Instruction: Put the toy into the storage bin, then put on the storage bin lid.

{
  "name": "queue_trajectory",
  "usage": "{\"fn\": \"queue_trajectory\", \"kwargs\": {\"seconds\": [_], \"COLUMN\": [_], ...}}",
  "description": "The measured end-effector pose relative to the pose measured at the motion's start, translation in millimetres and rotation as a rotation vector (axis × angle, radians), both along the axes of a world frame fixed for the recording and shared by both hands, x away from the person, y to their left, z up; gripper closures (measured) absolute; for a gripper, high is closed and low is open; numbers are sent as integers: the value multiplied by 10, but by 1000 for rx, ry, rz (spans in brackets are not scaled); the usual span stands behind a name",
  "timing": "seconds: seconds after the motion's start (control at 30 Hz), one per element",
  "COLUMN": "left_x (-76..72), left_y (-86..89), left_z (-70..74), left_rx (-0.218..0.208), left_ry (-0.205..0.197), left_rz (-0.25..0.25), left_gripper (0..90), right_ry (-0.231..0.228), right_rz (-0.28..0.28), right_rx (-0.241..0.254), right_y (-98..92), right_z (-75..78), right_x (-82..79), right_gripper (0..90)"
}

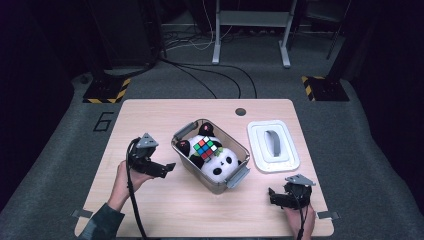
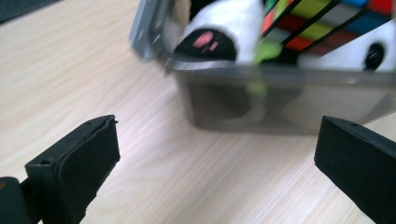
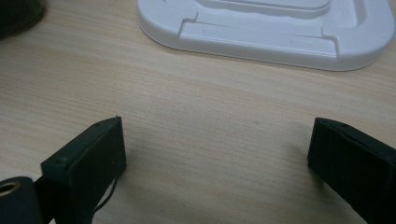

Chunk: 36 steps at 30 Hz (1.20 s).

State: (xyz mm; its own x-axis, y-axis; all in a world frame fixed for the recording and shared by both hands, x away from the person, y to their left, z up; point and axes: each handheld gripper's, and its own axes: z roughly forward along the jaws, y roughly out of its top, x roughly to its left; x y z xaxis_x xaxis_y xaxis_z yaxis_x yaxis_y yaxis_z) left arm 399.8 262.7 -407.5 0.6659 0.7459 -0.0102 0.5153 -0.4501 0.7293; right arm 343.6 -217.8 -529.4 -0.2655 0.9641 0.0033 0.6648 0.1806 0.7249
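Note:
A clear plastic bin point(image 1: 238, 176) with grey latches sits in the middle of the table. Inside it lies a black-and-white panda plush point(image 1: 220, 162) with a colourful puzzle cube point(image 1: 206, 148) on top. My left gripper point(image 1: 171, 167) hovers just left of the bin, open, with only bare table between its jaws. Its own view faces the bin's wall point(image 2: 280, 107), with the plush point(image 2: 224, 32) and cube point(image 2: 322, 23) above. My right gripper point(image 1: 272, 196) rests near the front right of the table, open and holding nothing.
The bin's white lid point(image 1: 273, 145), with a grey handle, lies flat to the right of the bin; its near rim point(image 3: 261, 42) is ahead of the right gripper. A small round hole point(image 1: 241, 112) marks the table's far edge. Dark floor surrounds the table.

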Motion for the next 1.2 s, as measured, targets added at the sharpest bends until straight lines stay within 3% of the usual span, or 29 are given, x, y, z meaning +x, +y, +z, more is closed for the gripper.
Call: {"fn": "queue_trajectory", "kwargs": {"seconds": [0.1, 0.33, 0.37, 0.4, 0.63, 0.83, 0.9, 1.07, 1.13, 1.2], "left_x": [-6, -5, 3, 3, 21, -4, -18, -28, -28, -46], "left_y": [77, 331, 401, 401, 620, 741, 769, 757, 747, 733], "left_z": [-79, -376, -470, -470, -754, -947, -996, -1126, -1188, -1227], "left_rx": [4, -18, -26, -26, -82, -124, -119, -85, -91, -83], "left_ry": [5, 53, 70, 70, 106, 93, 71, 68, 70, 31], "left_rz": [19, 95, 118, 118, 194, 258, 272, 273, 271, 279], "left_gripper": [0, 0, 0, 0, 0, 0, 0, 0, 0, 0], "right_ry": [0, 0, 0, 0, 0, 1, 0, 1, 6, 11], "right_rz": [0, 0, 0, 0, 1, 2, 2, 7, 13, 27], "right_rx": [0, 0, 0, 0, 0, 4, 4, 4, 10, 30], "right_y": [0, 0, 0, 0, 0, -1, -1, -4, -11, -36], "right_z": [0, 0, 0, 0, 0, 1, 0, 1, 5, 16], "right_x": [0, 0, 0, 0, 1, 5, 5, 8, 10, 21], "right_gripper": [35, 35, 35, 35, 35, 33, 33, 29, 28, 31]}}
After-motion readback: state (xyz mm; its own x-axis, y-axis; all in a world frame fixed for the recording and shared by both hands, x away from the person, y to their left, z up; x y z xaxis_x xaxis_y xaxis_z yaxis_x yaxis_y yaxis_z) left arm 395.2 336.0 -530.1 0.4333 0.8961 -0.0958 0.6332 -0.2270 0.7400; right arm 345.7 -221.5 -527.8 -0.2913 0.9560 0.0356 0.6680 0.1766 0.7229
